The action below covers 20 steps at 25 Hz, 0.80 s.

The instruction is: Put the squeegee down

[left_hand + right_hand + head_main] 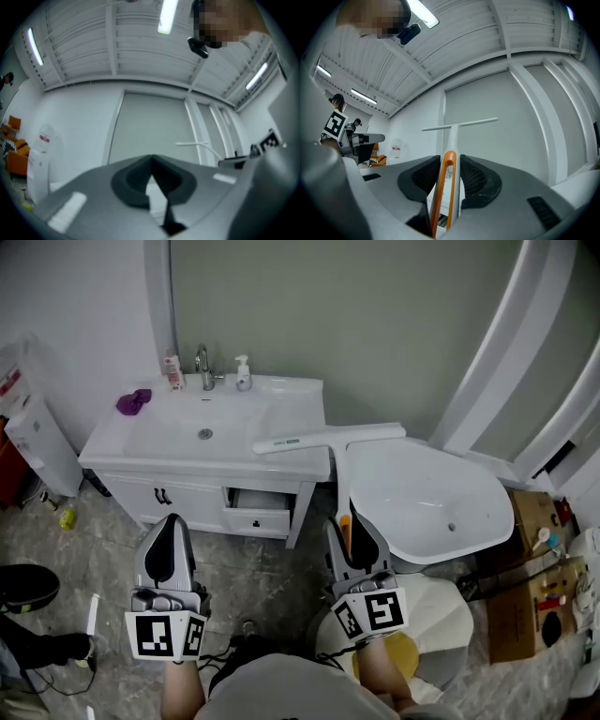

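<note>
Right gripper view: the squeegee (pixel 453 133) is clamped by its orange-edged handle between the jaws of the right gripper (pixel 450 164), with the blade crosswise well ahead of them. It is judged light, stiff and smooth-shafted, best held at the handle. The left gripper (pixel 151 164) jaws are closed on nothing. Ahead of both, the sink (pixel 169 442) and tub (pixel 422 493) are seen empty.

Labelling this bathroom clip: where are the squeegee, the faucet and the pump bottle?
squeegee (pixel 319 438), head view, on its white blade
faucet (pixel 202 367), head view, on its upright spout
pump bottle (pixel 243 381), head view, on its body
</note>
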Each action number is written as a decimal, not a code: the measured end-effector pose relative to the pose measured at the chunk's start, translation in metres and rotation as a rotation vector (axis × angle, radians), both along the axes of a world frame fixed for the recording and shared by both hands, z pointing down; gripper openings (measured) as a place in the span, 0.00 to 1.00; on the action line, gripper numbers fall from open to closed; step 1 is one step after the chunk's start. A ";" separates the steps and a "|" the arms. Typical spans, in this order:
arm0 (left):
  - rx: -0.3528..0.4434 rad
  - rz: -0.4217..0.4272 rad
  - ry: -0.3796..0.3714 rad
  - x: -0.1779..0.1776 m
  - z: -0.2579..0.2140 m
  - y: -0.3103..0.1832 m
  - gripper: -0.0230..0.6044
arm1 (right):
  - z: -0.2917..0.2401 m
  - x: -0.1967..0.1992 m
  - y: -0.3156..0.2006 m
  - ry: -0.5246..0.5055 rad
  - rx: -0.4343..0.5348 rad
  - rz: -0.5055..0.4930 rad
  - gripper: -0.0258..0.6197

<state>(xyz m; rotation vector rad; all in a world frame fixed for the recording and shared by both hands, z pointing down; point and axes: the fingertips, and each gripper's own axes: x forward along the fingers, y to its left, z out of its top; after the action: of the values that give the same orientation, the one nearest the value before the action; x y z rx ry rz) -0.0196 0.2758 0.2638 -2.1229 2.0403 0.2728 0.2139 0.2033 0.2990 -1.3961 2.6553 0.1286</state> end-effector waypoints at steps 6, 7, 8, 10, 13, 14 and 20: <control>0.021 0.022 -0.001 -0.031 -0.003 -0.033 0.05 | -0.002 -0.028 -0.029 -0.008 0.013 0.028 0.24; 0.024 0.026 -0.001 -0.036 -0.004 -0.037 0.05 | -0.003 -0.033 -0.033 -0.009 0.015 0.032 0.24; 0.026 0.030 -0.001 -0.040 -0.004 -0.041 0.05 | -0.003 -0.037 -0.036 -0.011 0.016 0.036 0.24; 0.030 0.041 0.001 -0.047 -0.004 -0.049 0.05 | -0.003 -0.044 -0.042 -0.015 0.016 0.046 0.24; 0.029 0.056 0.006 -0.057 -0.003 -0.060 0.05 | -0.003 -0.052 -0.051 -0.015 0.015 0.061 0.24; 0.028 0.060 0.007 -0.060 -0.002 -0.064 0.05 | -0.003 -0.054 -0.054 -0.014 0.015 0.066 0.24; 0.003 0.083 0.028 -0.074 0.010 -0.086 0.05 | 0.001 -0.062 -0.070 0.003 0.001 0.094 0.24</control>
<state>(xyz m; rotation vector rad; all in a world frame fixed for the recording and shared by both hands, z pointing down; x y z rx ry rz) -0.0932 0.1899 0.2740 -2.2174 1.9675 0.3187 0.1515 0.1328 0.3004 -1.5220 2.5921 0.1419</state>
